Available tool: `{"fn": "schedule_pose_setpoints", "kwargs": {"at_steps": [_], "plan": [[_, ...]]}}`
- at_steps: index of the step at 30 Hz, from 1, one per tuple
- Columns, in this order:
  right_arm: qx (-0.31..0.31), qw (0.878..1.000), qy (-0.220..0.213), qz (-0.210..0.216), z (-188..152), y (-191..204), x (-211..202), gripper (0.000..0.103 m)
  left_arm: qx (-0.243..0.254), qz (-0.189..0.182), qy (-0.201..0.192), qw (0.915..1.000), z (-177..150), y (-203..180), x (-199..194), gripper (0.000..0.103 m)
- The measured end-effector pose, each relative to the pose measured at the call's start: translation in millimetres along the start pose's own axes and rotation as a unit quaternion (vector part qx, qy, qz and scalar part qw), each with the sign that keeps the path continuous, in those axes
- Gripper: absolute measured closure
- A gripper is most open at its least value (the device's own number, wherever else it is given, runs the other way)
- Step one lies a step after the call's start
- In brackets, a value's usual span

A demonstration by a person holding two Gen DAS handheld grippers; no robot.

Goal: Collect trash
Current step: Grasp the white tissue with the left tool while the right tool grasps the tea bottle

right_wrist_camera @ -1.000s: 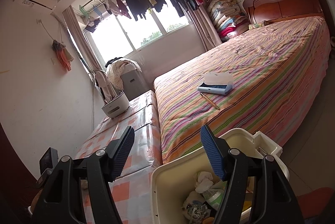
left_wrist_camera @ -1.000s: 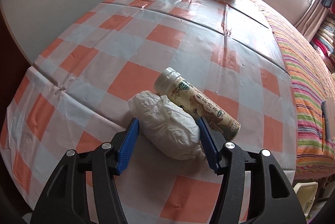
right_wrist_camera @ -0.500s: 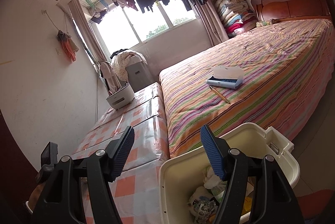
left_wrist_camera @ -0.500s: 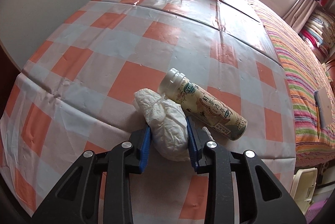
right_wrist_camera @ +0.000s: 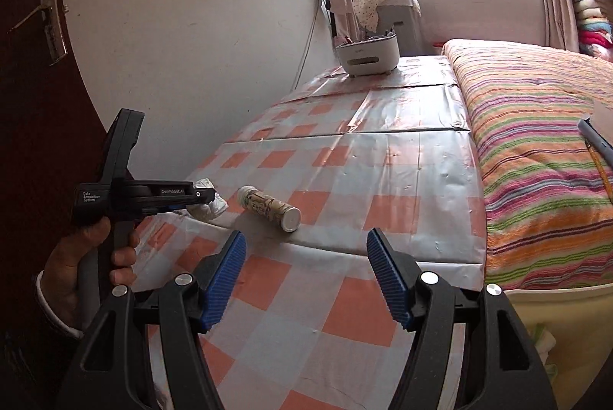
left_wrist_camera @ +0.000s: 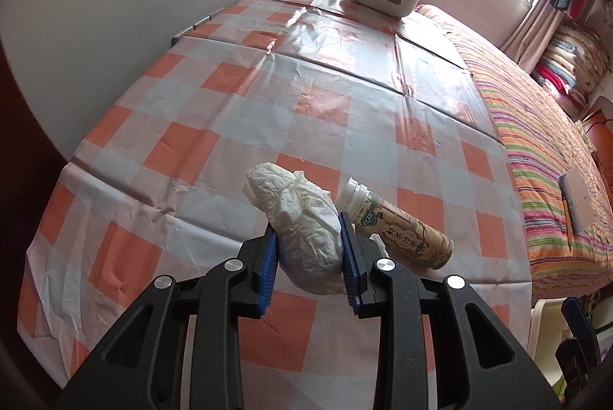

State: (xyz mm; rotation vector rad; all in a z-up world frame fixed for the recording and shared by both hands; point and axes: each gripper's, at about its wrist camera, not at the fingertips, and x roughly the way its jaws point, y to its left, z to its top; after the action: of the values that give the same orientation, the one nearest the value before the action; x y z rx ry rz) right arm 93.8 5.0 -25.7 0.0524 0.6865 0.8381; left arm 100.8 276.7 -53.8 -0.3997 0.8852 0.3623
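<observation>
The left gripper [left_wrist_camera: 308, 247] pinches a crumpled white tissue wad [left_wrist_camera: 302, 230] between its blue pads, one pad pressed on each side; the wad's far end sticks out past the fingertips, above the orange-and-white checked tablecloth [left_wrist_camera: 230, 111]. Just beside the right-hand pad, a capless drink bottle [left_wrist_camera: 398, 228] lies on its side on the cloth.

The right gripper [right_wrist_camera: 306, 256] stands spread with nothing between its pads, the bottle [right_wrist_camera: 270, 207] lying on the cloth beyond its fingertips.

The bottle's tan label carries a green round emblem and a column of Chinese characters, too small to read surely. From the right wrist view, the left gripper's side reads "GenRobot.AI" and "Data Acquisition System".

In that view the left gripper hides most of the wad [right_wrist_camera: 208, 205], and the hand [right_wrist_camera: 88, 256] holding its handle is cut off at the sleeve. A cream bin [right_wrist_camera: 544, 329] shows only partly at the lower right corner, behind the gripper's frame.
</observation>
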Motion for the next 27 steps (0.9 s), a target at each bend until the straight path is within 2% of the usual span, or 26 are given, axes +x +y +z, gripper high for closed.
{"fn": "schedule_pose_setpoints", "kwargs": {"at_steps": [2, 10, 15, 20, 23, 24, 25, 27], "plan": [[-0.025, 0.999, 0.029, 0.025, 10, 9, 25, 0.039, 0.004, 0.006, -0.014, 0.9999, 3, 5, -8, 0.074], [-0.136, 0.988, 0.075, 0.026, 34, 52, 103, 0.039, -0.002, 0.001, -0.035, 0.9994, 9, 21, -22, 0.074], [-0.166, 0.980, 0.111, 0.009, 38, 65, 146, 0.039, -0.001, -0.002, -0.038, 0.9993, 8, 27, -25, 0.074], [-0.180, 0.974, 0.136, -0.005, 33, 67, 167, 0.040, -0.007, -0.007, -0.038, 0.9992, 8, 32, -28, 0.074], [-0.186, 0.972, 0.146, -0.010, 29, 70, 172, 0.047, -0.006, -0.007, -0.043, 0.9990, 8, 34, -31, 0.074], [-0.190, 0.970, 0.151, -0.014, 27, 72, 175, 0.052, -0.005, -0.005, -0.045, 0.9990, 8, 34, -32, 0.074], [-0.193, 0.968, 0.157, -0.013, 24, 72, 176, 0.062, -0.004, -0.004, -0.046, 0.9989, 8, 34, -33, 0.074], [-0.192, 0.967, 0.165, -0.011, 20, 72, 178, 0.069, -0.004, -0.006, -0.046, 0.9989, 7, 34, -34, 0.074]]}}
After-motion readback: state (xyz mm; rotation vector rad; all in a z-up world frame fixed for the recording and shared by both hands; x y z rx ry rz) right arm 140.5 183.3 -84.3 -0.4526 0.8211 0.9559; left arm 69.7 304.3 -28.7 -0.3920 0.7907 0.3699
